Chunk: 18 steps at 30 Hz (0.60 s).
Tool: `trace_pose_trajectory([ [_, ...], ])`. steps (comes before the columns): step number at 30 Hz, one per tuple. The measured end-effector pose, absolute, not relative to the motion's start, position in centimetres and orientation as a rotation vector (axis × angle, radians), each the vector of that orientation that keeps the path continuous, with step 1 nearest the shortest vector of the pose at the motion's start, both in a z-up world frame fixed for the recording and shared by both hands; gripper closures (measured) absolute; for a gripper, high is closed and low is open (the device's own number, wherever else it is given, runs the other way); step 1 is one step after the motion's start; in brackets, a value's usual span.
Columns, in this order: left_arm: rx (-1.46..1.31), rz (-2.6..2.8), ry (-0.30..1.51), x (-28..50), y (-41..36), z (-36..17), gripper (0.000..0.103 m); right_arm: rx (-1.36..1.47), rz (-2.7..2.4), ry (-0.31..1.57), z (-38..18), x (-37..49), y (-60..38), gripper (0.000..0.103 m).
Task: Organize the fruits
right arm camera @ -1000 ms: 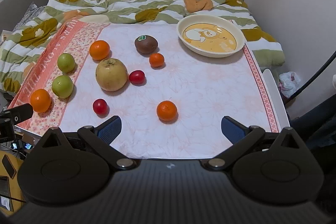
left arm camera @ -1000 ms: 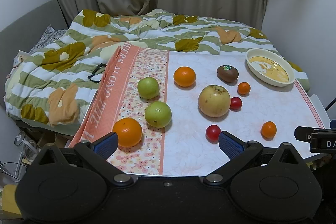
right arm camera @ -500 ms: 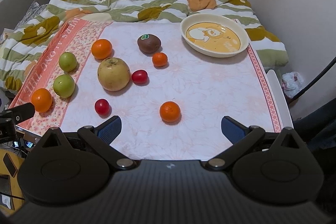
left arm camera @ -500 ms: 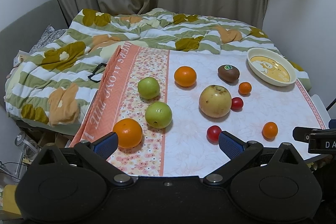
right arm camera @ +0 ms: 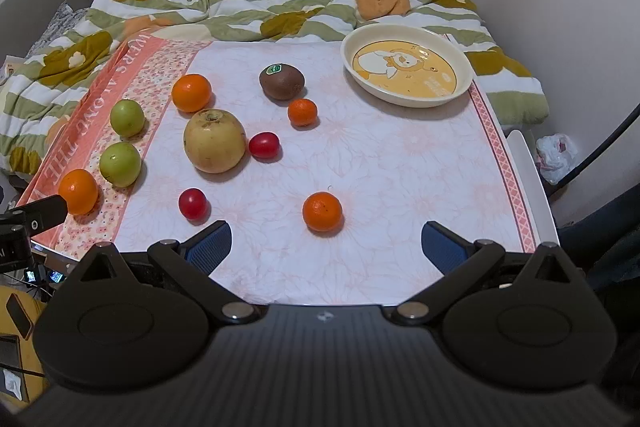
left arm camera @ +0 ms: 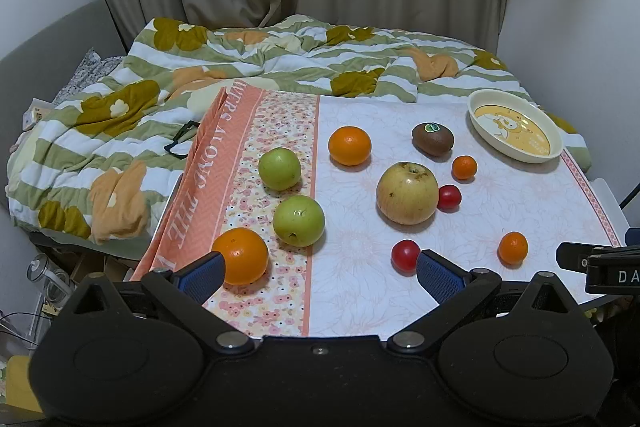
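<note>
A cloth-covered counter (right arm camera: 400,163) fronts the bed. Both my tools, left tool (left arm camera: 318,269) and right tool (right arm camera: 326,245), sit spread and empty. I'd centre the right over the nearest mandarin (right arm camera: 322,211), then carry it gently to the empty dish (right arm camera: 406,71).

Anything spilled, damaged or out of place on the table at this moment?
Nothing spilled or damaged. The fruit lies scattered loose on the tablecloth while the dish sits empty. The cloth's left edge hangs off the table, slightly rumpled. Both tools, left and right, are open and holding nothing.
</note>
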<state>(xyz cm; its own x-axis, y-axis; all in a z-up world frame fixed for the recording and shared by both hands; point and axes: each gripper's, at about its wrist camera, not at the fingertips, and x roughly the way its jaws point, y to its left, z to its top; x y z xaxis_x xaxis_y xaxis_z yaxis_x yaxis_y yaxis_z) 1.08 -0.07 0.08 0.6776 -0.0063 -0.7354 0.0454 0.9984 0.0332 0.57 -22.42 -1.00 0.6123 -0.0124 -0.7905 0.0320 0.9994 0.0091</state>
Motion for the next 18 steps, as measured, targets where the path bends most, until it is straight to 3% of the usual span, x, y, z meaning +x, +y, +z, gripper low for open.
trace_pose_trajectory([
  [18,0.048,-0.026,0.823,1.02,0.1,0.1,0.0,0.026,-0.025,0.909,-0.95,0.48,-22.3,0.0],
])
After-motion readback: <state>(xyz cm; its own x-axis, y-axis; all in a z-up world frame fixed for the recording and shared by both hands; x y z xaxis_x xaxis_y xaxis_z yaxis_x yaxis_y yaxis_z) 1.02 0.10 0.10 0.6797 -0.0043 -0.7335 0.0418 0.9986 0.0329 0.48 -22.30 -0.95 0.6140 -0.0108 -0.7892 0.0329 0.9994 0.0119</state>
